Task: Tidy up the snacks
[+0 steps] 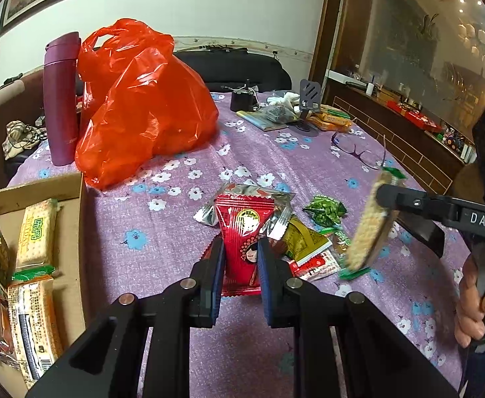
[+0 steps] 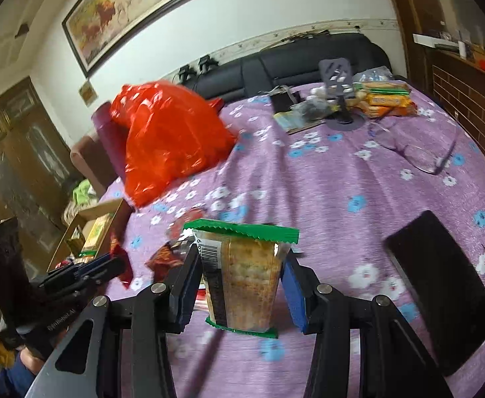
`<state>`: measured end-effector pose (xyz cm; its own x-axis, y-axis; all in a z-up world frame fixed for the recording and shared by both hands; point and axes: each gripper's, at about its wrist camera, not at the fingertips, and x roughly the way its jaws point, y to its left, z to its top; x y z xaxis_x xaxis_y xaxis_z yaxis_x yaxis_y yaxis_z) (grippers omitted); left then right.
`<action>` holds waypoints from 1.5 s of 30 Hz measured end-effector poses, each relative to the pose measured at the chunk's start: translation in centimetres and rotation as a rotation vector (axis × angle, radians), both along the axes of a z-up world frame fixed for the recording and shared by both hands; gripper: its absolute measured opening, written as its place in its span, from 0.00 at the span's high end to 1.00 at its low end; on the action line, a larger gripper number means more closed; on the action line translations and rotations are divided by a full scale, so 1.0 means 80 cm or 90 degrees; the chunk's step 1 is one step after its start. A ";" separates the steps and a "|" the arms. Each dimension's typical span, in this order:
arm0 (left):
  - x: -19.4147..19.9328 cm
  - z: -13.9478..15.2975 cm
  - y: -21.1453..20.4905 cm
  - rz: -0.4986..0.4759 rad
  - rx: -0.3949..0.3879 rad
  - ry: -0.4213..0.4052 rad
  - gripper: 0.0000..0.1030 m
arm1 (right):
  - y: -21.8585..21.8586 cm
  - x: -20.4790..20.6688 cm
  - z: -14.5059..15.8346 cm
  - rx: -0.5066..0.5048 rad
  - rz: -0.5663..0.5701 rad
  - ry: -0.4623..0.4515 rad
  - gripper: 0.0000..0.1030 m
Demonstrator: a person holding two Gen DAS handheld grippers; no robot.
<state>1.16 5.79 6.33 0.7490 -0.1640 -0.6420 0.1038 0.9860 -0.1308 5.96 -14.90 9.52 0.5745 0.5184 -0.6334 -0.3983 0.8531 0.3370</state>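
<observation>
Purple flask (image 1: pixel 60 99) beside red plastic bag (image 1: pixel 142 106); eyeglasses (image 1: pixel 355 151) well apart.

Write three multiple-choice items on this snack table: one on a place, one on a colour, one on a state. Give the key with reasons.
1. Where does the cardboard box sit?
A. at the table's left edge
B. beside the eyeglasses
C. on the sofa

2. What colour is the packet between the left gripper's fingers?
A. green
B. red
C. silver

3. How is the cracker pack held by the right gripper?
A. lying flat on the cloth
B. inside the box
C. lifted off the cloth

Key: 1 A, the box lies at the left of the left view, below the orange bag. 2 B, the red packet fills the gap. 3 C, the left view shows the pack hanging above the tablecloth.
</observation>
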 end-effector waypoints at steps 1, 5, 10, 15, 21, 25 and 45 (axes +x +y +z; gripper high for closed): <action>-0.001 0.000 0.000 0.001 -0.001 -0.001 0.82 | 0.011 -0.001 0.004 -0.006 0.006 -0.006 0.52; -0.004 0.004 0.003 0.012 0.005 -0.014 0.82 | 0.045 0.001 0.014 0.003 0.016 -0.018 0.52; -0.002 0.003 0.007 0.023 0.005 -0.013 0.82 | 0.064 0.011 0.009 0.060 0.012 -0.008 0.51; 0.003 -0.001 0.010 0.031 0.005 -0.004 0.82 | 0.053 0.014 -0.015 0.128 0.025 -0.003 0.51; 0.007 -0.005 0.004 0.031 0.023 0.003 0.82 | 0.043 0.009 -0.013 0.153 0.029 -0.019 0.51; 0.007 -0.005 0.005 0.034 0.024 0.003 0.82 | 0.043 0.002 -0.008 0.152 0.032 -0.035 0.51; -0.001 0.002 0.004 0.062 0.070 -0.035 0.82 | 0.053 -0.013 -0.004 0.145 0.053 -0.074 0.51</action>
